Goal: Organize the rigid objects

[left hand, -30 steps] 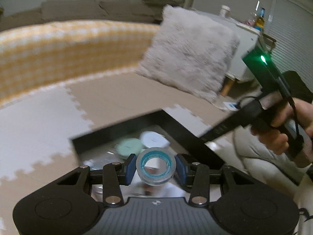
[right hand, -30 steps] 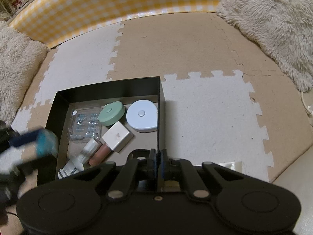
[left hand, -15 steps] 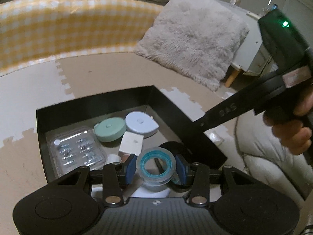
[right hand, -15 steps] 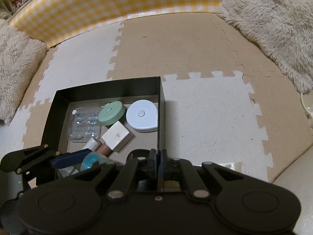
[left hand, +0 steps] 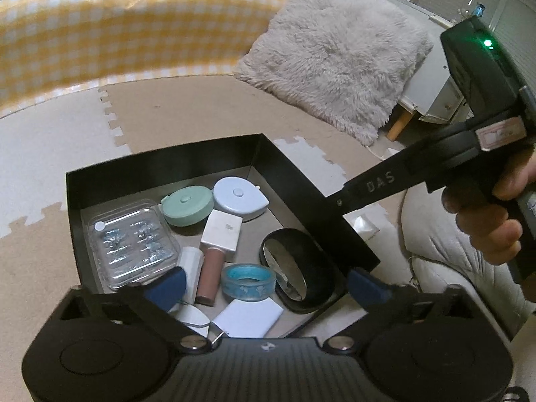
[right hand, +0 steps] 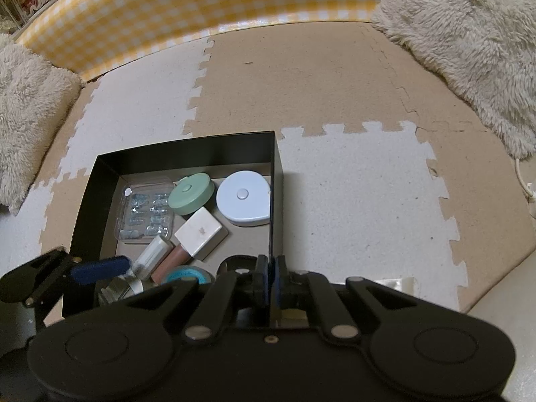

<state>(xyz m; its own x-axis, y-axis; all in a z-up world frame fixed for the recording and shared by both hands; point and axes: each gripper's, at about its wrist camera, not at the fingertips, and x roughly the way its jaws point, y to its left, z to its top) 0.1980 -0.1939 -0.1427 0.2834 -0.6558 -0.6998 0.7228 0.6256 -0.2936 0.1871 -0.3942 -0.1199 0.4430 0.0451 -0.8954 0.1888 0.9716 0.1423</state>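
A shallow black cardboard box (left hand: 187, 154) sits on the beige-and-white interlocking foam floor mat (right hand: 351, 181), with the left gripper (left hand: 264, 284) poised over its near edge, blue-padded fingers (left hand: 167, 286) spread wide and holding nothing. Between those fingers, on the box's floor near the front wall, lies a translucent teal tape ring (left hand: 248, 282), flat and free of both pads. Just right of the ring inside the box rests a black oval bangle (left hand: 298, 268); just left of it lie a pink lip-gloss tube (left hand: 209, 273) and a white cylinder (left hand: 192, 269). Farther back in the box are a white square case (left hand: 221, 229), a mint-green round tape measure (left hand: 187, 205), a pale blue rounded tape measure (left hand: 239, 197) and a clear plastic blister tray (left hand: 132, 244) along the left wall. The right gripper (right hand: 269, 279) is at the box's right front corner, its fingers closed on the box's right wall; the person's hand (left hand: 492, 221) grips its handle. A fluffy grey cushion (left hand: 335, 50) lies beyond the box, against a yellow gingham barrier (left hand: 117, 26).
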